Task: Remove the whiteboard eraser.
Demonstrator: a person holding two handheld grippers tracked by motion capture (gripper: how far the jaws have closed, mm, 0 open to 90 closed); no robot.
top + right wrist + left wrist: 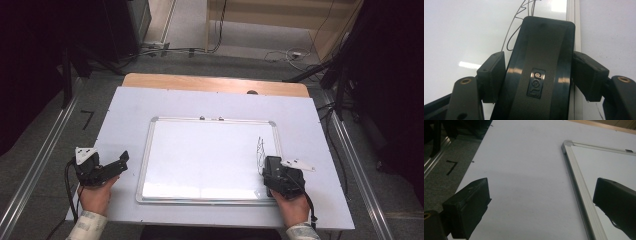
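Between the two jaws of our right gripper (539, 75) sat a glossy black plastic whiteboard eraser (541, 62) with an embossed logo on its back; the jaws pressed on its two long sides and held it. Just beyond its far end, a thin black scribble of marker lines (510, 37) lay on the white surface, and the eraser's right edge ran along the silver frame on the jaws' right. From the high view, that gripper (272, 170) held the eraser (272, 165) at the right edge of the rectangular silver-framed whiteboard (200, 155), with the scribble (260, 150) just ahead of it. Our left gripper (539, 202) had its jaws spread wide with nothing between them: bare white tabletop (524, 170) showed in the gap, and the whiteboard's left frame rail (579, 192) ran close inside the right jaw. From the high view, this gripper (117, 162) rested left of the whiteboard, on the white tabletop (125, 115), gripped by our left hand (95, 195).
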